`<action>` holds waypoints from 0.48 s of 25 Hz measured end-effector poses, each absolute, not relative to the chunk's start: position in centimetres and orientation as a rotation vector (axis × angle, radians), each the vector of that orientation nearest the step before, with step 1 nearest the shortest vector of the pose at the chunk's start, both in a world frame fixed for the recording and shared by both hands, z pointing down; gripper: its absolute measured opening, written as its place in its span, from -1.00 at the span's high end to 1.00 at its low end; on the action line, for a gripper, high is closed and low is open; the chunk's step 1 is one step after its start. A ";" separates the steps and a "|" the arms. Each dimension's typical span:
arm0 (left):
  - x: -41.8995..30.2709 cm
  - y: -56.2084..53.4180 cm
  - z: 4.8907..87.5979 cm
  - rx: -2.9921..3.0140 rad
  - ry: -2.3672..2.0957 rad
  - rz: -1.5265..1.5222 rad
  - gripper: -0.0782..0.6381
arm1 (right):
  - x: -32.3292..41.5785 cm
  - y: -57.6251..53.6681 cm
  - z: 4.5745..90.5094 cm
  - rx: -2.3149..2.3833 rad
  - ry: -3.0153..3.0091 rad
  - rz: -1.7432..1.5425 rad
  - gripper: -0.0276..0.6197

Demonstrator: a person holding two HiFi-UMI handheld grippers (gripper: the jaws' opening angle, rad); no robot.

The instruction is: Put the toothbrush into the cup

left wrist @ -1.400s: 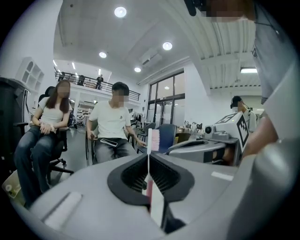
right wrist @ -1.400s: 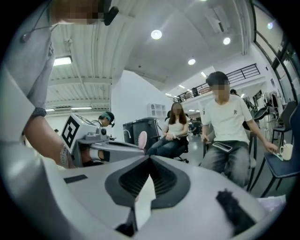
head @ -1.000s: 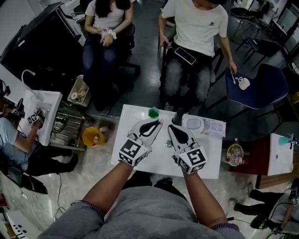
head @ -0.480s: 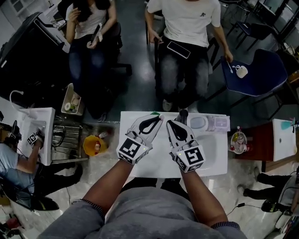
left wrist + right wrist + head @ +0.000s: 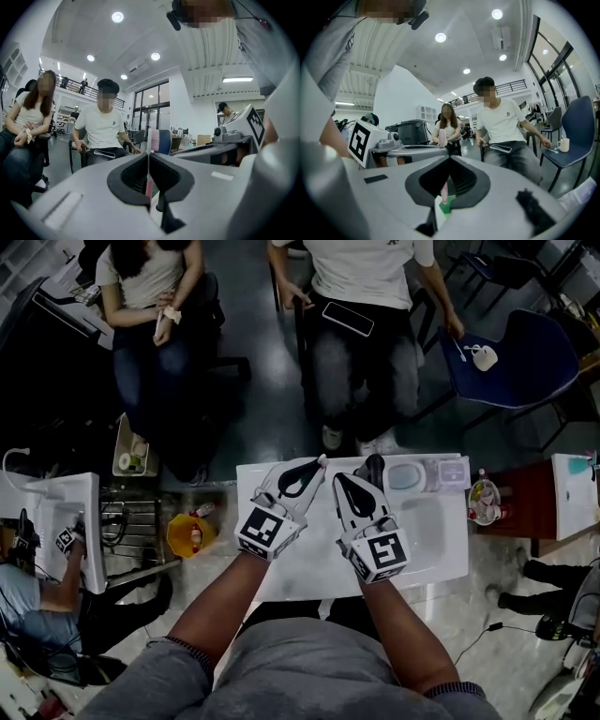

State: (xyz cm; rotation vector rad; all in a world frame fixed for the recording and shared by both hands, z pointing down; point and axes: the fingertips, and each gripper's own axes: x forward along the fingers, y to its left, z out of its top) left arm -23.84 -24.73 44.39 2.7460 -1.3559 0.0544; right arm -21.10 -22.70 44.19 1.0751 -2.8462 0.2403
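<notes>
Nearer table (image 5: 441, 545) edge: left claw (image 5: 148, 157) tight on toothbrush (image 5: 152, 139), right claw (image 5: 450, 159) closed on green piece (image 5: 448, 207).

Closed claw (image 5: 450, 158), green object (image 5: 447, 207) beneath

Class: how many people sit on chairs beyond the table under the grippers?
2: a person in a light top upper left, a person in a white T-shirt top centre. Others may sit out of frame.

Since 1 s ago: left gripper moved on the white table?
Yes: the left gripper, shut on the pink toothbrush, went forward to the white table's far edge.
</notes>
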 end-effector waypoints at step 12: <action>-25.1 -25.2 49.9 2.713 -1.279 0.143 0.73 | -22.6 -23.5 47.5 1.178 -2.794 0.311 0.87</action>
